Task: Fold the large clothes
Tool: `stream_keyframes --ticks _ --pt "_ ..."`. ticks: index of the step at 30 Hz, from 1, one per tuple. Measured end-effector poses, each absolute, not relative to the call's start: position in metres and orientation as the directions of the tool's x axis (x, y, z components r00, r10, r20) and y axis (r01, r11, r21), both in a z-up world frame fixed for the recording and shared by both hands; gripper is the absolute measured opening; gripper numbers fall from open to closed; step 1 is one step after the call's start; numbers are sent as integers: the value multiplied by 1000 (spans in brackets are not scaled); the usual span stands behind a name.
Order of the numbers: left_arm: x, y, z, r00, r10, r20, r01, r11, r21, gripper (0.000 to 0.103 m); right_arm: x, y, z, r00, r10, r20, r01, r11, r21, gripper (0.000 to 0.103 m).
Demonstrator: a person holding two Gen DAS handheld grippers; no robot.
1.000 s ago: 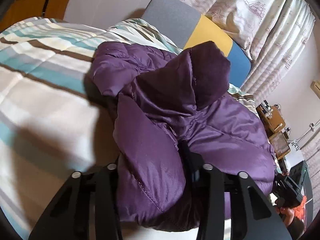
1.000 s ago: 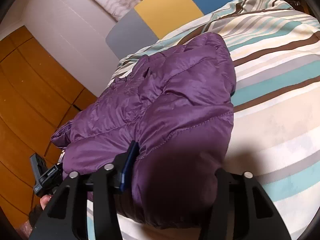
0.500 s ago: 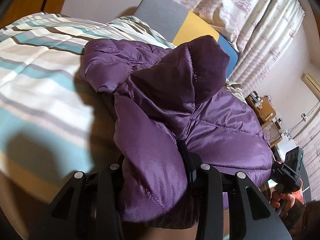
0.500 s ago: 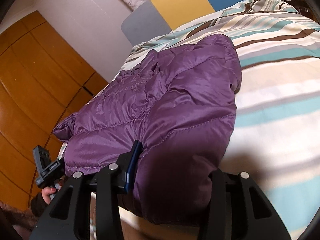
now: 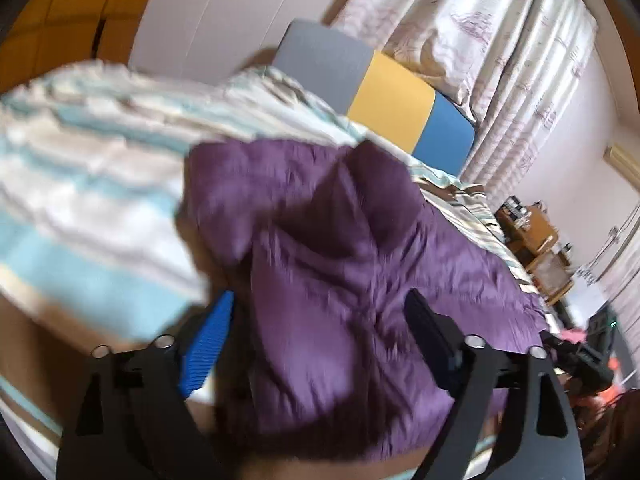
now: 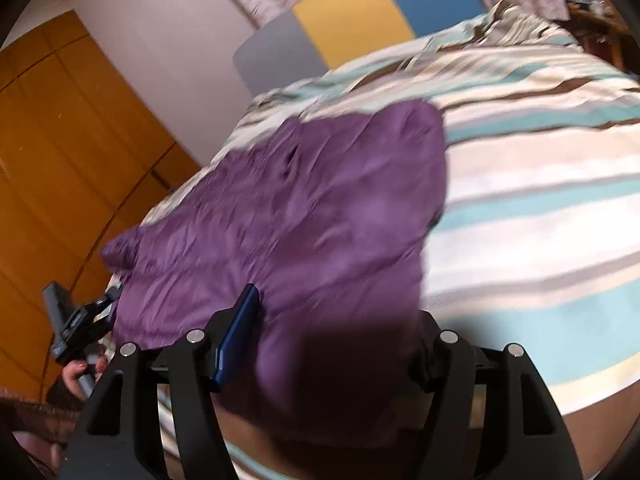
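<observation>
A purple puffer jacket [image 5: 352, 264] is lying bunched on the bed [image 5: 92, 208], quilted and shiny, with its hood folding up in a dark peak toward the headboard [image 5: 372, 92]. In the right wrist view the jacket [image 6: 304, 208] is spreading flatter, one edge running along the striped duvet [image 6: 540, 184] and the near edge sagging off the bed's side. Both views are blurring.

The left gripper [image 5: 320, 332] is pointing down at the jacket's near edge, and its jaws are opening. The blue-padded fingers [image 5: 206, 344] are standing wide, clear of the cloth, with a purple fold lying loose between them.

The right gripper [image 6: 332, 344] is also tilting down over the near edge, and its jaws are opening too. Its blue finger is standing just beside the cloth on one side; the other finger is hiding in shadow, so whether it is touching the jacket cannot be told. The jacket's edge is sitting between them.

At the far left of the right wrist view, a hand [image 6: 80, 372] is gripping the other gripper's handle.
</observation>
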State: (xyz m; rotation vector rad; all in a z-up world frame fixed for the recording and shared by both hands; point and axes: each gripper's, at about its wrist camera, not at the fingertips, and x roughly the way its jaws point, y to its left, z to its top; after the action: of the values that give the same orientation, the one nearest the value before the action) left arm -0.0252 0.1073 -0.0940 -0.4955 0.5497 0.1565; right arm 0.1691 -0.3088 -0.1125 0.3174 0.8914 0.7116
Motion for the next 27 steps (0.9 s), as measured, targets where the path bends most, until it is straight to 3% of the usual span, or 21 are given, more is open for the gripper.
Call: stream_keyframes --ticks 5,6,7,8,10,12,18,27 --pt "23 122 -84 819 32 -572 -282 891 -355 91 193 -304 -111 468 662 -586 -400 749 527 65" --pt "32 123 -85 806 28 -592 -284 895 -345 91 199 -299 -111 474 661 -582 -404 750 524 63" --pt "40 122 -86 795 23 -606 -279 901 -332 90 202 -295 -109 476 658 -584 -410 753 515 52" --pt "48 119 -85 787 8 -617 -259 912 -318 69 207 -287 -106 474 653 -590 -427 757 495 35" --pt "55 112 -85 762 -6 -647 -243 924 -295 42 205 -282 -98 468 656 -592 -471 752 461 24" --pt "51 106 -78 767 -14 -642 -228 929 -292 22 198 -284 -85 477 665 -574 -511 742 434 19" --pt "32 116 -46 846 52 -531 -284 886 -366 11 197 -275 -40 541 678 -497 -559 732 390 16" --pt "58 121 -1 903 242 -355 -373 851 -369 11 216 -244 5 670 625 -400 -544 781 307 15"
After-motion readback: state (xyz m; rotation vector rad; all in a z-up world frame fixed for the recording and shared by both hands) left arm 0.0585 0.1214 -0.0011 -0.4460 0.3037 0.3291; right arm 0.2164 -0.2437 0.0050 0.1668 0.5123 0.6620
